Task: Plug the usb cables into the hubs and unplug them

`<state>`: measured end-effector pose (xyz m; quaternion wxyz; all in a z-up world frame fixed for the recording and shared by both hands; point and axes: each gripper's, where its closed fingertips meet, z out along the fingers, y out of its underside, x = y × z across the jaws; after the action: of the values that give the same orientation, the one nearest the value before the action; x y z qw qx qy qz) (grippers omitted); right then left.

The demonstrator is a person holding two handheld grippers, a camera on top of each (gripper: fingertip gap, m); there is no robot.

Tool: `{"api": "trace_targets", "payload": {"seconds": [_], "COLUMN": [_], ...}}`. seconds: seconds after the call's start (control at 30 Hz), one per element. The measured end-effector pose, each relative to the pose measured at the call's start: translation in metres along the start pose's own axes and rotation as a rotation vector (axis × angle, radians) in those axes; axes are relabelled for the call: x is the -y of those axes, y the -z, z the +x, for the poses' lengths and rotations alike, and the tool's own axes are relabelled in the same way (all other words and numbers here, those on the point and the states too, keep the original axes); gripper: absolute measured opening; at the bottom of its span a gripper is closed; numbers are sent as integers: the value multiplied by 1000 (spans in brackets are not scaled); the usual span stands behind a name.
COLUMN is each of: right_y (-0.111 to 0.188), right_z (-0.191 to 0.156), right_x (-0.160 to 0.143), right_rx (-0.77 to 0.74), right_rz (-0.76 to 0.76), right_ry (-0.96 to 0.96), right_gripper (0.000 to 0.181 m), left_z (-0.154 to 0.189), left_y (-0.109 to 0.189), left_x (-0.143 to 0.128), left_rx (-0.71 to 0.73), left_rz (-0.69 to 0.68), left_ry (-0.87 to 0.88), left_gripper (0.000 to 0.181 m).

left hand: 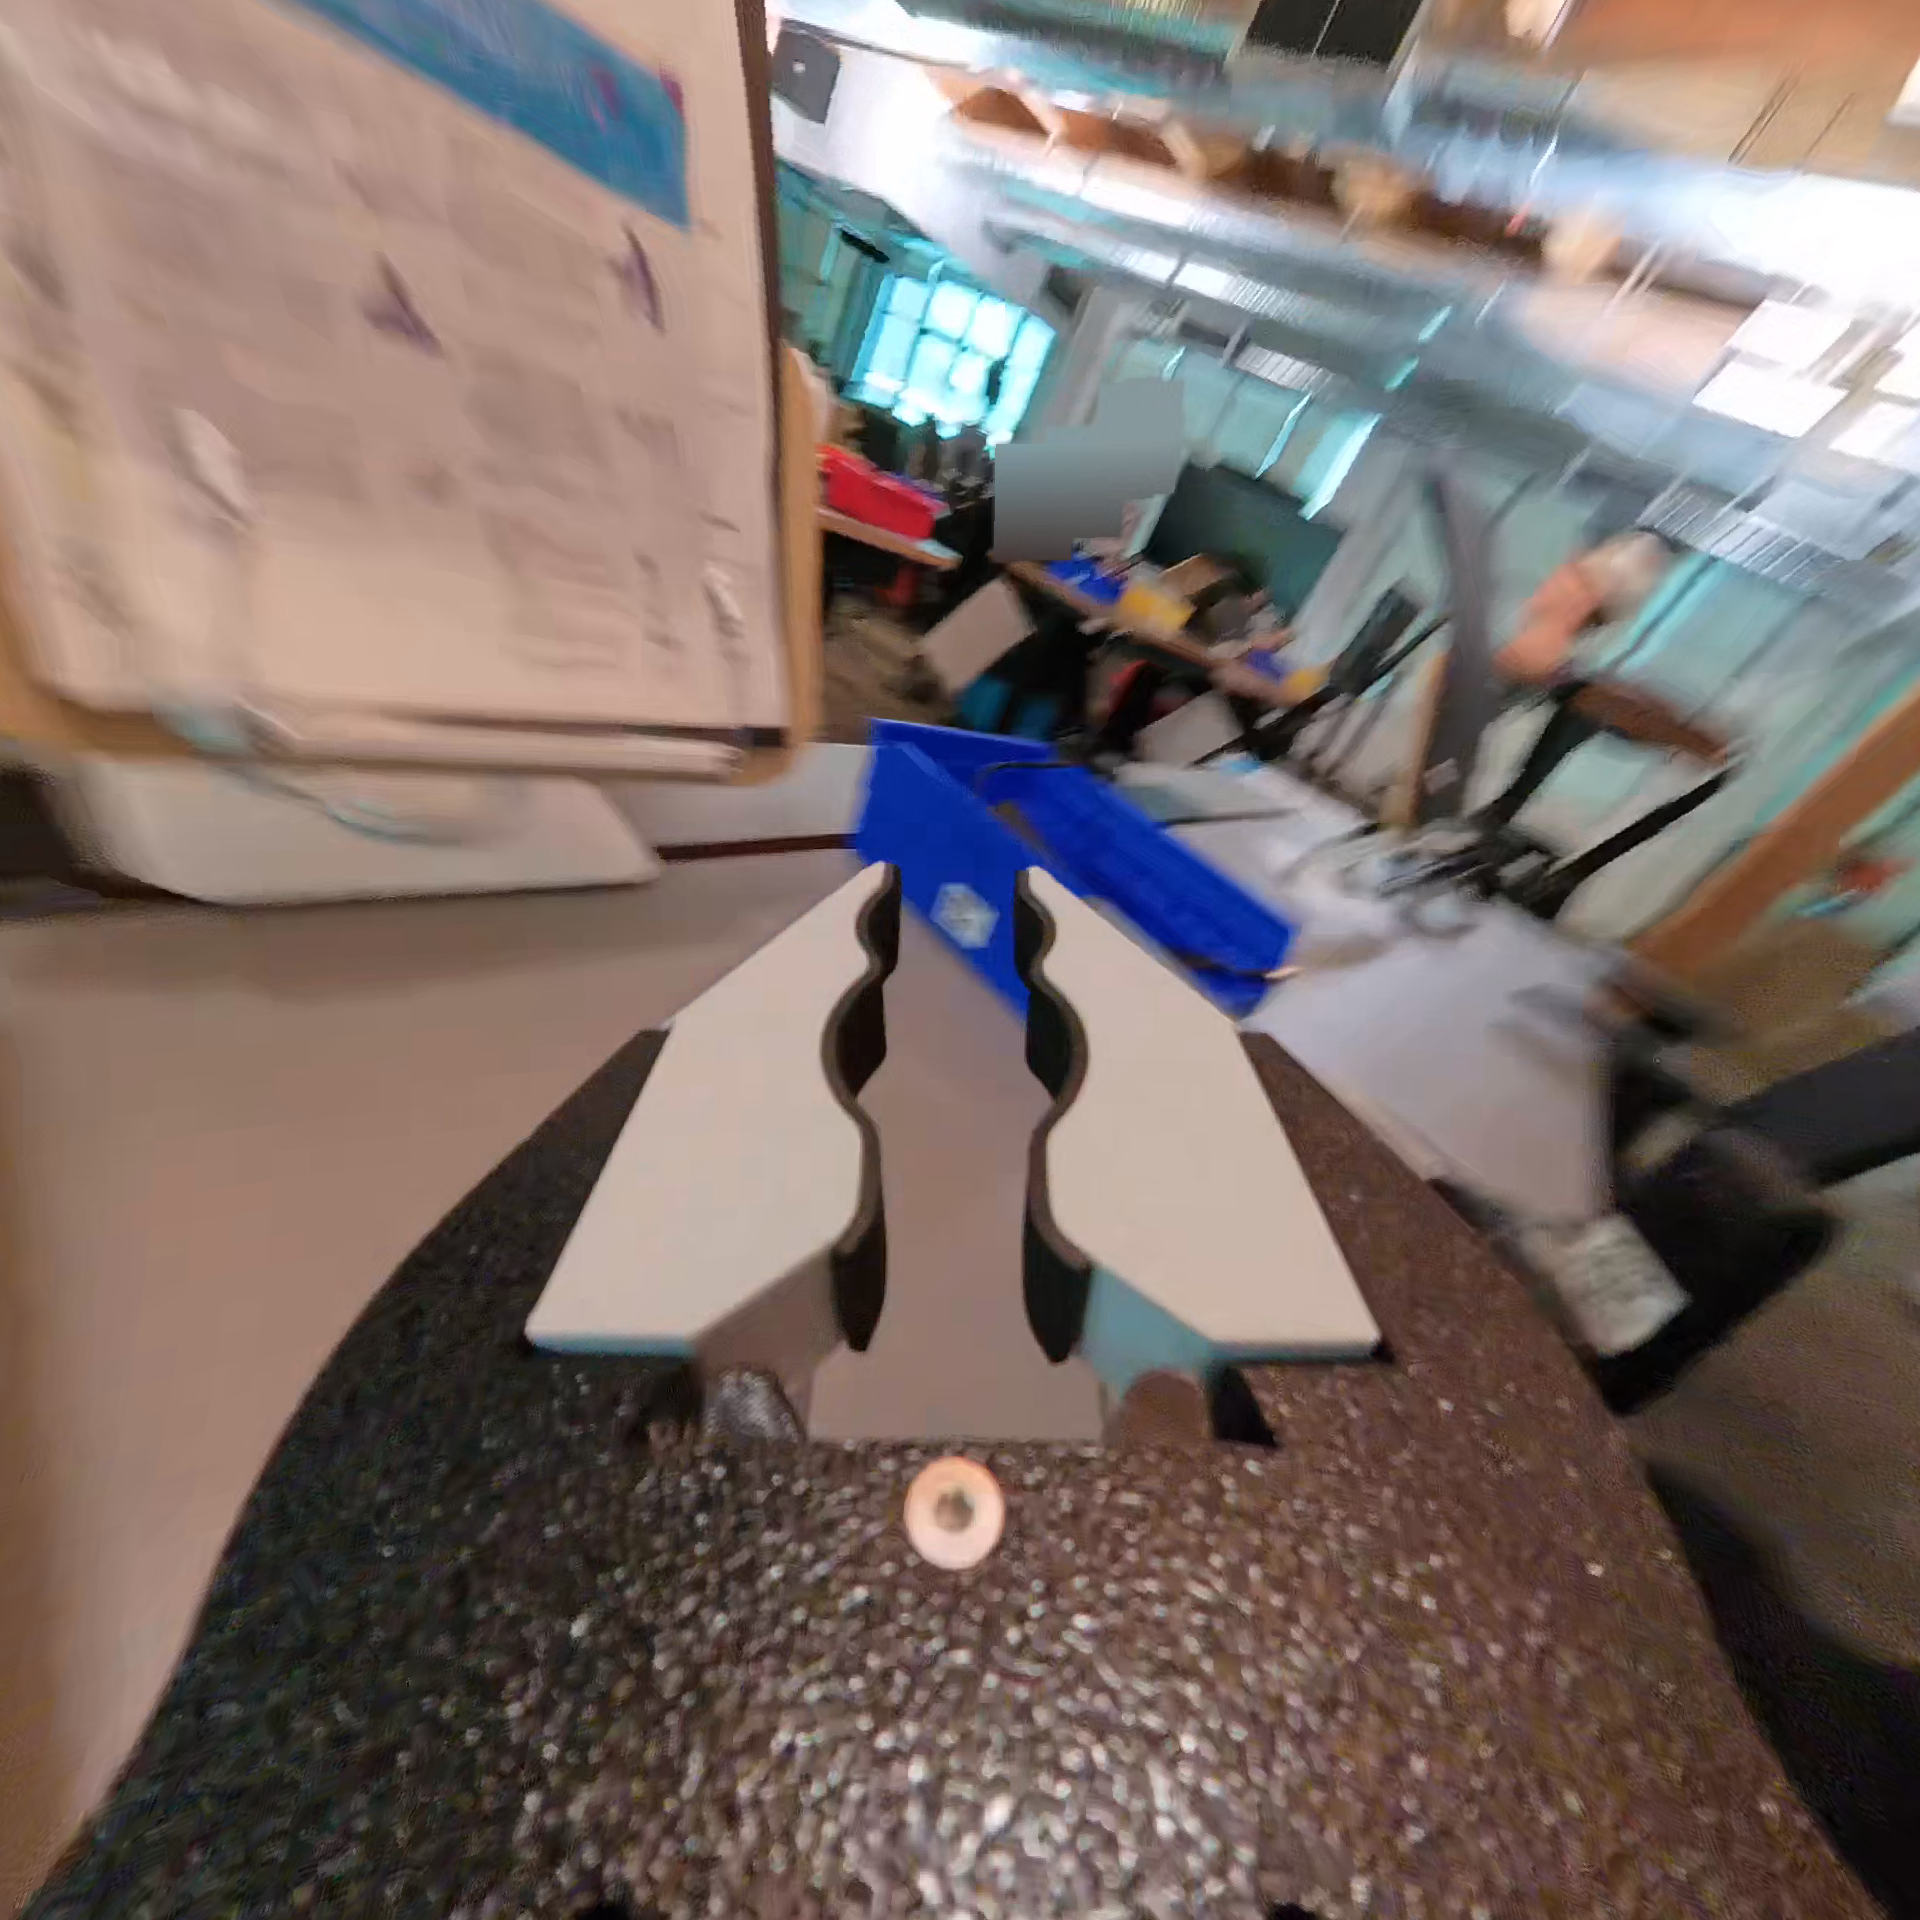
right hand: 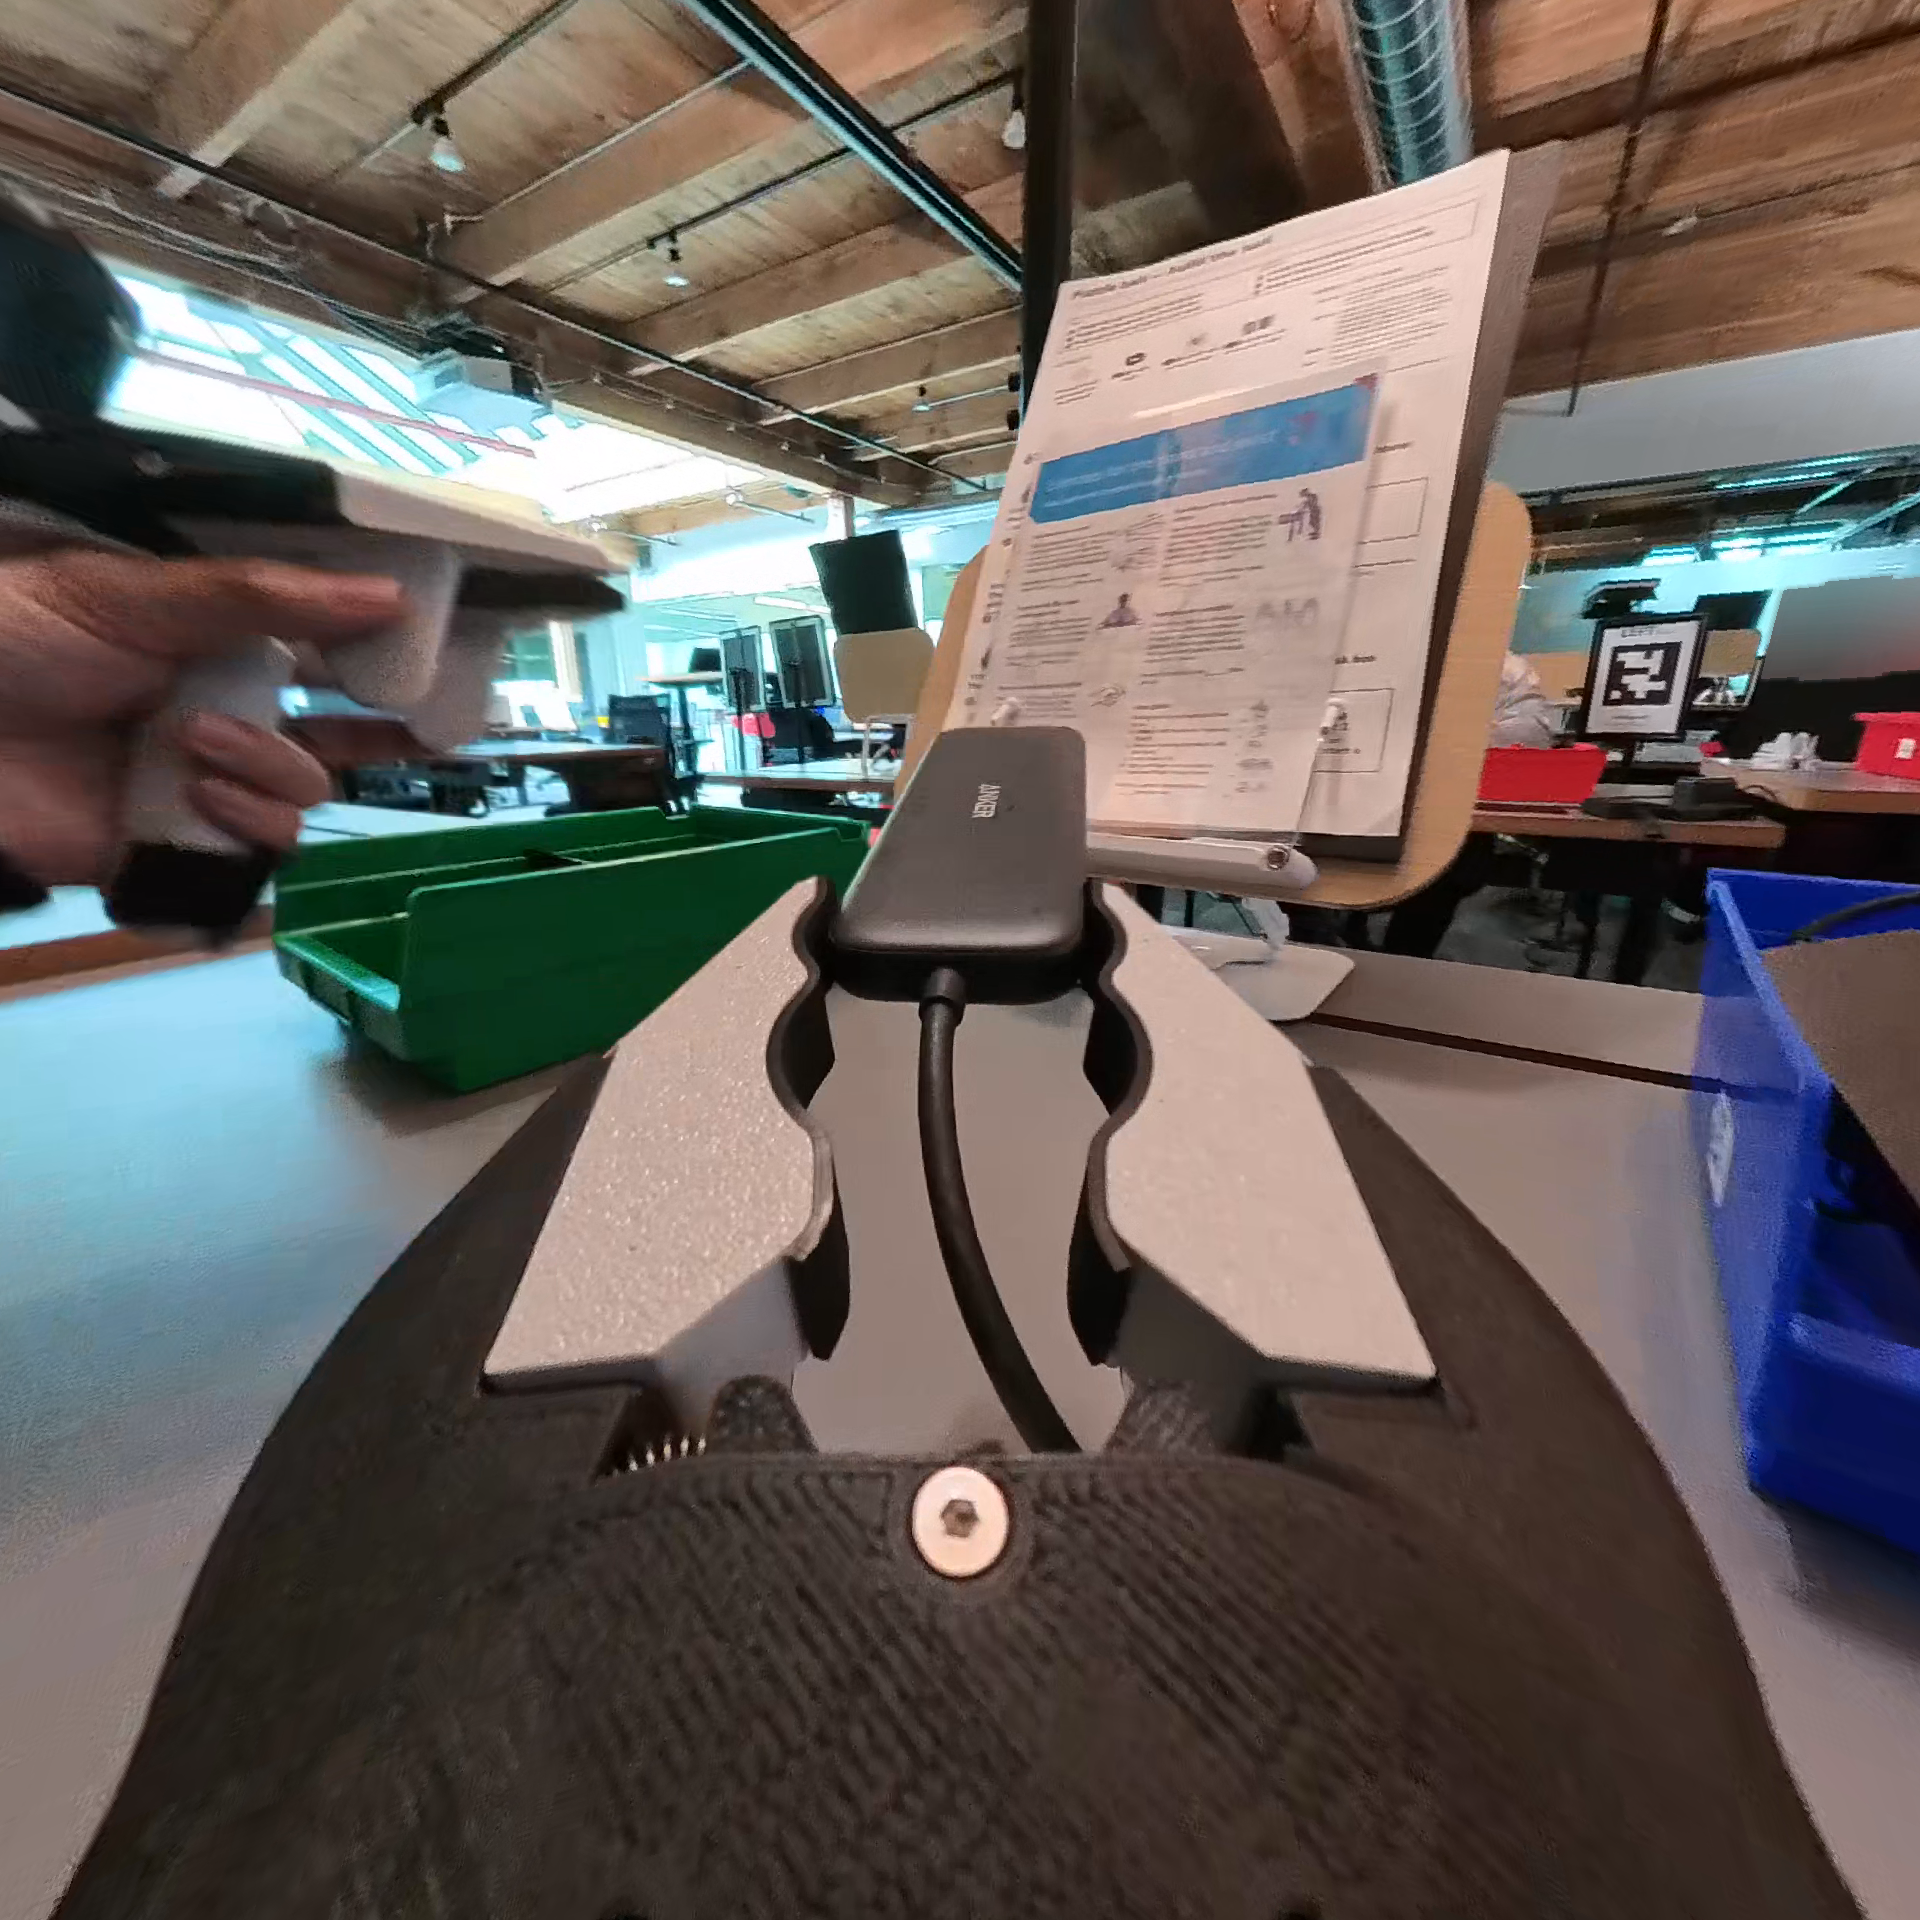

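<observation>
My right gripper (right hand: 966, 925) is shut on a dark grey USB hub (right hand: 971, 831) and holds it above the grey table, tilted up and away. The hub's black cable (right hand: 951, 1174) runs back between the fingers toward the camera. My left gripper (left hand: 961, 904) is open and empty above the table, pointing at a blue bin (left hand: 1049, 873) that holds black cables. The left gripper also shows in the right wrist view (right hand: 582, 566), held by a hand at the left, blurred. No USB cable plug shows clearly.
A green bin (right hand: 540, 925) stands on the table left of the hub. The blue bin (right hand: 1787, 1195) is at the right. A document stand with printed sheets (right hand: 1226, 582) stands behind the hub; it also shows in the left wrist view (left hand: 395, 395). The table edge (left hand: 1382, 1122) runs at right.
</observation>
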<state>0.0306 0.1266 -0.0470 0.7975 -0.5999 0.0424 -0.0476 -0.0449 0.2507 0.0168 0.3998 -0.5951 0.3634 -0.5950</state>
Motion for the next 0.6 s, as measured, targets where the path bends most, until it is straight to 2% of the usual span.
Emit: {"api": "trace_targets", "payload": {"seconds": [0.07, 0.13, 0.2, 0.27, 0.33, 0.4, 0.5, 0.6], "right_y": [0, -1, -3, -4, -4, -4, -3, -3], "right_z": [1, -2, -6, -11, -12, -10, -8, -7], "right_x": [-4, -4, -7, -9, -8, -9, -8, -8], "right_rx": [-7, -1, 14, 31, 33, 29, 17, 13], "right_rz": [-9, -8, -22, -28, -26, -29, -21, -16], "right_ry": [4, 11, 28, 42, 50, 50, 47, 48], "right_gripper": [47, 47, 47, 47, 47, 47, 47, 46], "left_z": [-31, -81, -134, -177, -198, -205, -214, -216], "left_y": [25, 53, 83, 109, 125, 132, 133, 127], "left_x": [20, 29, 24, 5, -26, -61, -95, -112], "left_rx": [129, 290, 421, 498, 469, 386, 324, 283], "left_rz": [-84, -258, -491, -720, -924, -1100, -1238, -1300], "left_ry": [-228, -379, -433, -393, -305, -261, -290, -264], "left_gripper": [19, 19, 24, 31, 32, 32, 33, 33]}}
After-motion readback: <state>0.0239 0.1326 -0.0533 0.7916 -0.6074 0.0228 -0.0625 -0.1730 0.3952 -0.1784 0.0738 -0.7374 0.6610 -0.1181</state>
